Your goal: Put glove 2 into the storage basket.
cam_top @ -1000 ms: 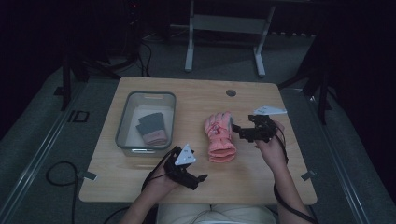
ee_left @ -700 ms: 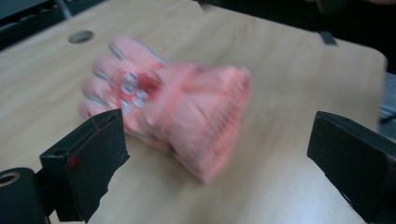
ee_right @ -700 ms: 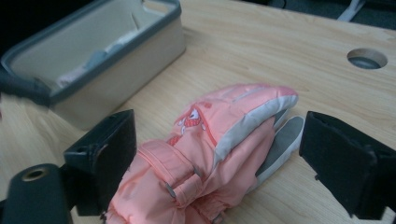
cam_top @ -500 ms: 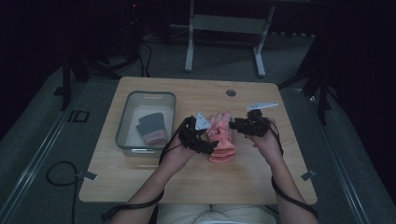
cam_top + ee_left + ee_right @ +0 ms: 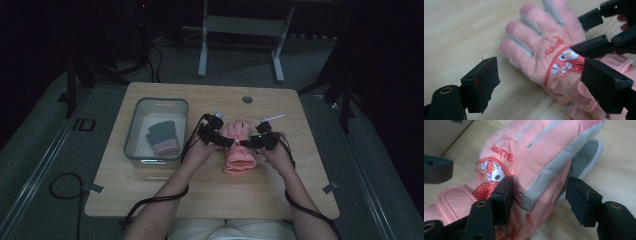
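**Both grippers at the pink glove — entry at mid-table**

Left gripper [image 5: 220, 137]: in my left hand, now at the left edge of the pink ski glove [image 5: 239, 145]. A second ago it hung near the tabletop's front edge, well apart from the glove; it has since come up and across. Jaws spread wide in its own view, one pad on bare wood beside the glove's fingers, the other over the cuff. Nothing is pinched yet.

Right gripper [image 5: 252, 141]: in my right hand, at the glove's right edge, moved in from the far right side of the glove. Jaws parted, straddling the grey-trimmed side of the glove [image 5: 536, 167]; the left pad touches or nearly touches the fabric by the cartoon patch, the right pad stands clear.

Pink ski glove: flat at the middle of the tabletop [image 5: 150, 190], fingers toward the far edge, cuff toward me. A second pink layer shows beneath it in the right gripper view; whether that is the paired glove I cannot tell.

Clear plastic bin [image 5: 132, 135]: near the tabletop's left edge, holding a grey-and-pink glove [image 5: 162, 137].

Assessment: with both grippers arrived on opposite sides, the approach is done. I judge the next step to be closing on the glove and lifting it, likely toward the bin.
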`<state>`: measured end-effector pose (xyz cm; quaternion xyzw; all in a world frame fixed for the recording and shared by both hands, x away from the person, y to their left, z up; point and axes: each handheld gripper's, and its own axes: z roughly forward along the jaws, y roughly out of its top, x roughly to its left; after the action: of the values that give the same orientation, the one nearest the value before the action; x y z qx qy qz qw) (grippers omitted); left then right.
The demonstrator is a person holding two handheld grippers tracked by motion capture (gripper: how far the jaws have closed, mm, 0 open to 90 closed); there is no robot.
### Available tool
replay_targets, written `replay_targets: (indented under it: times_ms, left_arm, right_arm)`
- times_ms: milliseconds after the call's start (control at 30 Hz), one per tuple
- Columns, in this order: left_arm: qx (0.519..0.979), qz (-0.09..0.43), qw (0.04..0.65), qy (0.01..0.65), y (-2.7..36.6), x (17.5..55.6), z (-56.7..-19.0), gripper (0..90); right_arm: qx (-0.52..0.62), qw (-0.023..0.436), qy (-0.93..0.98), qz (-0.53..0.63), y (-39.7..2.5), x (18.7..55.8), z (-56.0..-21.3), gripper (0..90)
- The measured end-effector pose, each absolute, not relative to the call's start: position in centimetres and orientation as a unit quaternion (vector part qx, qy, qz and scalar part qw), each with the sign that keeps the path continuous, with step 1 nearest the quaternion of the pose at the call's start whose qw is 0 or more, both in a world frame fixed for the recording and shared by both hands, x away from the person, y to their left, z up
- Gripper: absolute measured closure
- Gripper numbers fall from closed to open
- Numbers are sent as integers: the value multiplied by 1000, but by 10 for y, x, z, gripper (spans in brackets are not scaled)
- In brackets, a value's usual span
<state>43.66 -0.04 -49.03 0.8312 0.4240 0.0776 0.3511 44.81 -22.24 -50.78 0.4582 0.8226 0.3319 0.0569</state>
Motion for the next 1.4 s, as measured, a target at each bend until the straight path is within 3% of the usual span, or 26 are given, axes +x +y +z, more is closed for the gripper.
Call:
replay_targets:
  times_ms: [100,167,233,433,633,767,1400]
  left_arm:
    - [832,76,343,430,-1,439,-496,148]
    - [830,23,327,451,-1,449,-517,172]
    - [830,17,331,449,-2,449,-521,221]
    - [815,-65,350,457,0,461,-539,357]
    - [804,-110,368,453,-6,463,-542,649]
    - [812,-100,365,444,-8,460,-536,752]
    - [815,-37,387,430,18,440,-469,785]
  right_arm:
    - [462,32,821,333,-232,449,-513,399]
    - [455,24,829,324,-233,448,-514,468]
    - [452,21,833,318,-230,449,-515,497]
    - [453,25,831,322,-227,446,-520,537]
    - [448,35,824,347,-231,442,-524,614]
    - [454,41,818,352,-230,438,-522,650]
    - [431,56,802,410,-214,428,-472,694]
